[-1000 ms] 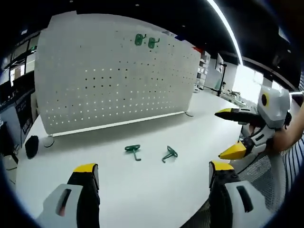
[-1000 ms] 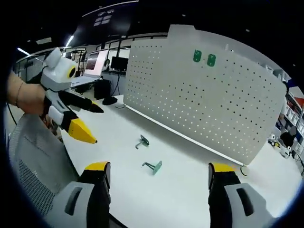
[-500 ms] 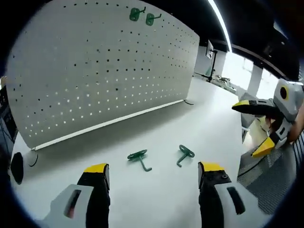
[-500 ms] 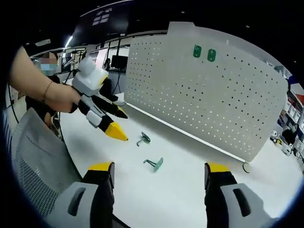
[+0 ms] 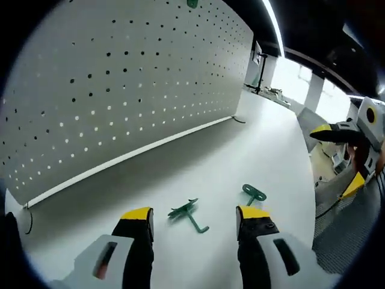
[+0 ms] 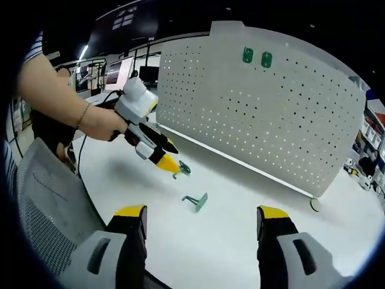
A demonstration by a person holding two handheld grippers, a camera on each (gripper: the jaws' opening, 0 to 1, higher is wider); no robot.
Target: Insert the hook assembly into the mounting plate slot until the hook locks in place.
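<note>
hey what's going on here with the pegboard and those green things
A person holds a hand-held gripper in each hand over a white table. The left hand-held gripper is open and reaching down at one of two green hooks lying loose on the table; the second hook lies beside it. The right hand-held gripper is open and holds nothing. Two hooks already hang high on the white pegboard.

the left gripper (image 6: pixel 165 161) has swung down from mid-air to the table, its jaws now closer together, tips right by the nearer green hook (image 5: pixel 189 213); the right gripper (image 5: pixel 344 161) hangs back.
</note>
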